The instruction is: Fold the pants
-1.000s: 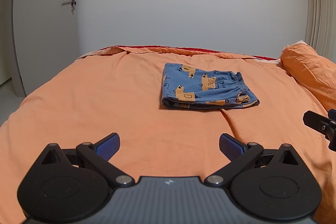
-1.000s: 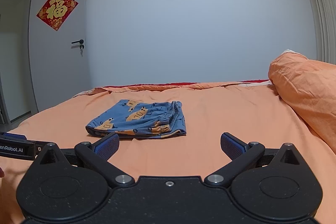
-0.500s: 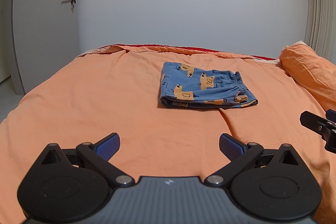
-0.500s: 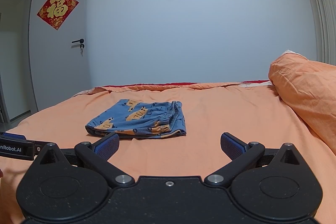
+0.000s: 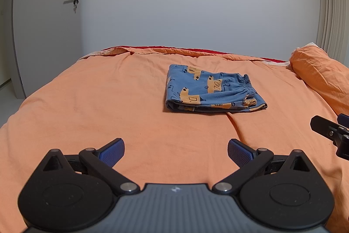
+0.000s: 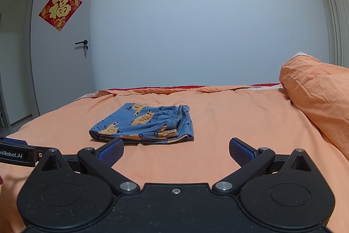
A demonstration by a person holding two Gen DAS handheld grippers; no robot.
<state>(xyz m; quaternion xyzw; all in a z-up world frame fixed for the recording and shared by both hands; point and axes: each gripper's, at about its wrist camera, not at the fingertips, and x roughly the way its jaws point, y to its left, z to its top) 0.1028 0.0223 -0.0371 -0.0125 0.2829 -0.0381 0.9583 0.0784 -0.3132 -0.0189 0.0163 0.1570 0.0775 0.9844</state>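
Pants [image 5: 212,91], just one pair, folded into a flat bundle mid-frame on the orange bed [image 5: 109,102]. Two grippers, left gripper [image 5: 175,151] and right gripper [image 6: 176,151], both spread wide, holding nothing. One pillow [image 6: 316,97] at right.

Both views evenly lit by soft, dim indoor light from overhead; no hard beam, no window glow. Colour cast cool on the wall [image 6: 196,25], warm on the bed [image 5: 109,106]. Shadows faint: a thin dark line under the near edge of the pants [image 5: 209,91], ahead of the left claw [image 5: 175,151]. Small specular glints on the metal pivots behind the right claw [image 6: 176,153]. No glare elsewhere. Strong fisheye bend: door [image 6: 59,58] and curtain [image 6: 333,14] bow outward at the sides, black vignette in the upper corners. Focus sharp throughout; slight grain on the wall.
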